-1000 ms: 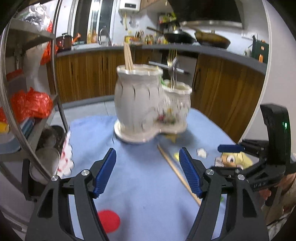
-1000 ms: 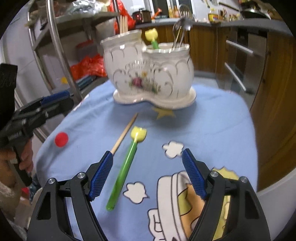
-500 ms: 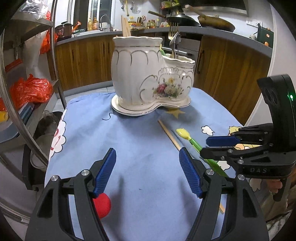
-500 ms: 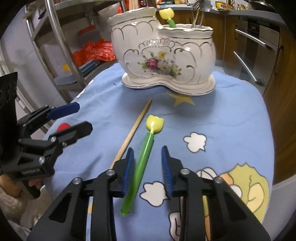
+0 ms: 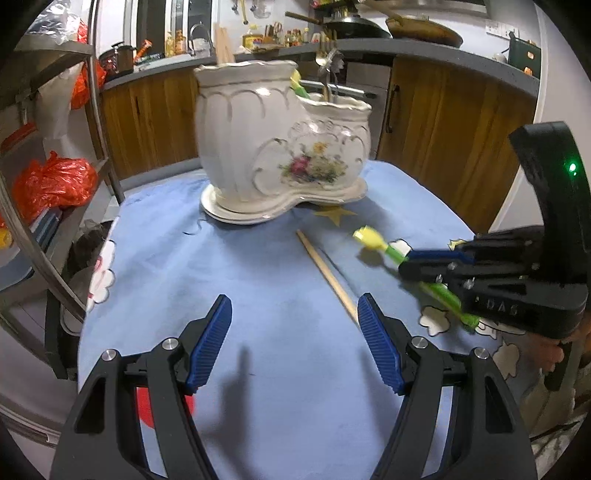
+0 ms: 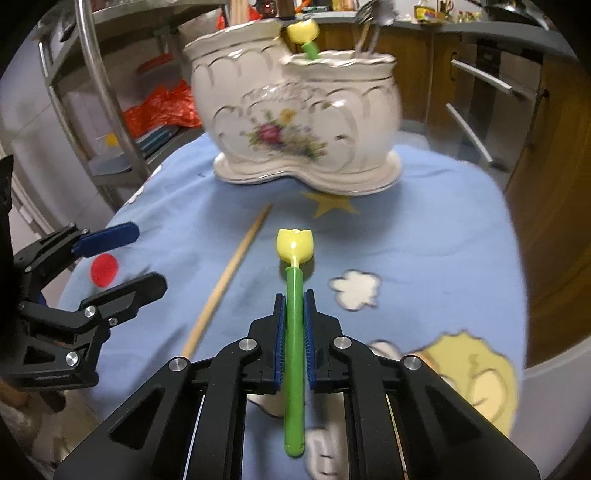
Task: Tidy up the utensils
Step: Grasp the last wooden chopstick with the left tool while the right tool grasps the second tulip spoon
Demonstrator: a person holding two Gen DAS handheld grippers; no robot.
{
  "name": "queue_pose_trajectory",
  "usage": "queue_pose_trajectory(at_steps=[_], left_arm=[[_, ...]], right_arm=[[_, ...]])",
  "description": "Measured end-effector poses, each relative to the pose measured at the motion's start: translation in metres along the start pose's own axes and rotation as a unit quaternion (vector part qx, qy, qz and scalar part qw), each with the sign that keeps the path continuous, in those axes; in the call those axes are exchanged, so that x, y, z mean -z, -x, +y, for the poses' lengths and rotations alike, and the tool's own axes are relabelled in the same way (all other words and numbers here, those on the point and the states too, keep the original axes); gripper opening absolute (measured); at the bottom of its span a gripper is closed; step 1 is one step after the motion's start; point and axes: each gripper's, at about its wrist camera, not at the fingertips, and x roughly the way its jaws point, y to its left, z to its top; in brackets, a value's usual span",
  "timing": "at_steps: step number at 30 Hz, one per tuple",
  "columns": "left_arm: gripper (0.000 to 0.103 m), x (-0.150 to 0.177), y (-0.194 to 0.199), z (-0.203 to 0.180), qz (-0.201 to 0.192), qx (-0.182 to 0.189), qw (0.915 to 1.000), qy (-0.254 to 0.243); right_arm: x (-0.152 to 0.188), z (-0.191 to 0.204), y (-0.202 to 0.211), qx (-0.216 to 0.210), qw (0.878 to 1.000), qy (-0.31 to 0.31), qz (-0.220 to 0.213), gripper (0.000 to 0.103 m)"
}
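Note:
My right gripper [image 6: 294,306] is shut on the green handle of a yellow tulip-headed utensil [image 6: 294,325], lifted a little off the blue cloth; it also shows in the left wrist view [image 5: 373,239]. A wooden chopstick [image 6: 229,277] lies on the cloth to its left, also in the left wrist view [image 5: 327,275]. My left gripper [image 5: 294,339] is open and empty, low over the cloth. The white ceramic two-pot holder [image 6: 295,110] stands at the far side, holding chopsticks, another tulip utensil [image 6: 303,35] and metal cutlery.
The blue cartoon cloth [image 5: 240,280] covers a round table. A metal rack [image 5: 44,147] with red bags stands close on the left. Wooden kitchen cabinets [image 5: 443,122] run behind and to the right of the table.
My right gripper has closed on the green tulip utensil and raised it slightly. The left gripper has moved closer to the holder and stays open.

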Motion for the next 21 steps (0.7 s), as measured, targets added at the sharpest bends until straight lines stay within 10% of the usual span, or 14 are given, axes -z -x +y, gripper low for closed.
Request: queue_pose_trajectory(at_steps=[5,14,21], left_arm=[[0.068,0.001,-0.013,-0.023,0.032,0.022,0.9992,-0.004],[0.011,0.003,-0.028,-0.043,0.061,-0.017,0.9962,-0.059],[0.006,0.004,-0.017,-0.028,0.096,0.002,0.9916,-0.086]], right_arm=[[0.008,-0.017,0.008,0.009,1.000,-0.007,0.004,0.011],[0.021,-0.024,0.015,0.008,1.000,-0.009,0.009,0.011],[0.025,-0.024,0.021,0.021,0.999,0.020,0.018,0.011]])
